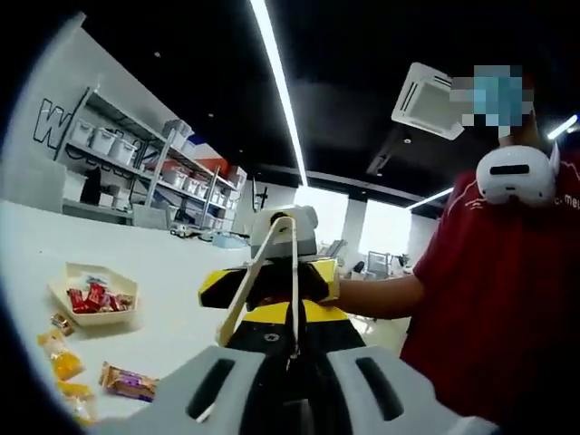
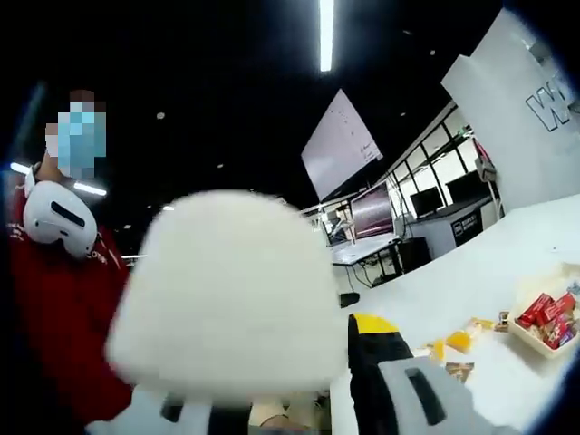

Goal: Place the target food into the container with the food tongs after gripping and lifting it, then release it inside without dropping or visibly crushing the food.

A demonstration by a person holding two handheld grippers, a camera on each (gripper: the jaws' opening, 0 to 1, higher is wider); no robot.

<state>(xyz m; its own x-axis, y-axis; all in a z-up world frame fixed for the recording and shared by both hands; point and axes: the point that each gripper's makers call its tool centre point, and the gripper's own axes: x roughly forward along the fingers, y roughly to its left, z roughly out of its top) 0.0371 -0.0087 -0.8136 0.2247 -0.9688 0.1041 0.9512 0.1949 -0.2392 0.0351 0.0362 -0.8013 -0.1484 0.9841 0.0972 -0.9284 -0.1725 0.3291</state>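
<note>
Cream food tongs (image 1: 256,272) stand in front of the yellow-and-black right gripper (image 1: 272,299), which faces my left gripper (image 1: 294,390). Its sides flank the tongs' two arms and look shut on them. The tongs' joined end is up by its camera box, and the tips point toward me. My left jaws stand apart with nothing gripped. A cream container (image 1: 65,288) with red wrapped snacks (image 1: 91,297) sits on the white table (image 1: 163,272). In the right gripper view a blurred white shape (image 2: 227,290) sits close to the lens, hiding most of the right gripper (image 2: 290,412).
Loose wrapped sweets (image 1: 127,381) and yellow ones (image 1: 63,361) lie near the table's front. The container (image 2: 526,337) and loose sweets (image 2: 458,342) lie low at the right in the right gripper view. A person in a red shirt (image 1: 507,299) stands close. Shelves (image 1: 136,154) line the back wall.
</note>
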